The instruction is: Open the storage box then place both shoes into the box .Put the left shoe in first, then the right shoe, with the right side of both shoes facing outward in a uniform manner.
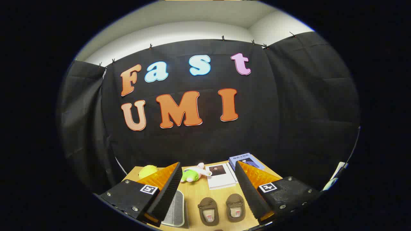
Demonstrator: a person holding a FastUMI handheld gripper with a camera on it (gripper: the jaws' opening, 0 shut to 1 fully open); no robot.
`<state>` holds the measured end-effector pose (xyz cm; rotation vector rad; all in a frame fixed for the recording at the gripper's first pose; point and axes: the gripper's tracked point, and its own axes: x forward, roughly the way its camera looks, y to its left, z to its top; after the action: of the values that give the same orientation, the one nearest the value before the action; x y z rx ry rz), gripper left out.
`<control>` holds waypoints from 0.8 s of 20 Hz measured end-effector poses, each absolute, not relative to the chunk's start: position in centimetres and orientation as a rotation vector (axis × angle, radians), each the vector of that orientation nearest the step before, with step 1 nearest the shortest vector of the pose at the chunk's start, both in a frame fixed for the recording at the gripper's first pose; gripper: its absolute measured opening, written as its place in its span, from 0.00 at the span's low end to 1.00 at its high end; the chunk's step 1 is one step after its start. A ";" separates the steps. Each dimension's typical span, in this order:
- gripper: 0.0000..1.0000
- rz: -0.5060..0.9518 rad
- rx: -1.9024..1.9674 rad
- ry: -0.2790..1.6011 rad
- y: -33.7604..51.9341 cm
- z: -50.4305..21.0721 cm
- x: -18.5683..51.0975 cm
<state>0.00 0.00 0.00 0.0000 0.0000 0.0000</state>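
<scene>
Here, above a wooden tabletop (pixel 196 192) in the lower middle of the frame: hand-held gripper (pixel 208 189), fingers spread wide and released, grasping nothing. Between the fingers, low in the frame, a pair of brown shoes side by side, left shoe (pixel 208 211) just beside right shoe (pixel 235 207), openings up. Against the left finger, at lower left, a grey-lidded storage box (pixel 175 210), partly hidden. Beyond the fingertips: a green-and-white plush toy (pixel 192 174), a yellow-green ball (pixel 147 171) further left, a white booklet (pixel 221 175) and a blue book (pixel 245 160) toward center right.
</scene>
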 end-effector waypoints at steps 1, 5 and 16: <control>0.98 0.007 0.008 -0.003 0.2 0.2 0.1; 0.98 0.025 0.006 0.000 1.1 0.1 0.6; 0.98 0.033 -0.001 0.028 1.8 -0.6 1.2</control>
<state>1.17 1.76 -0.59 -0.0010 0.0283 0.0327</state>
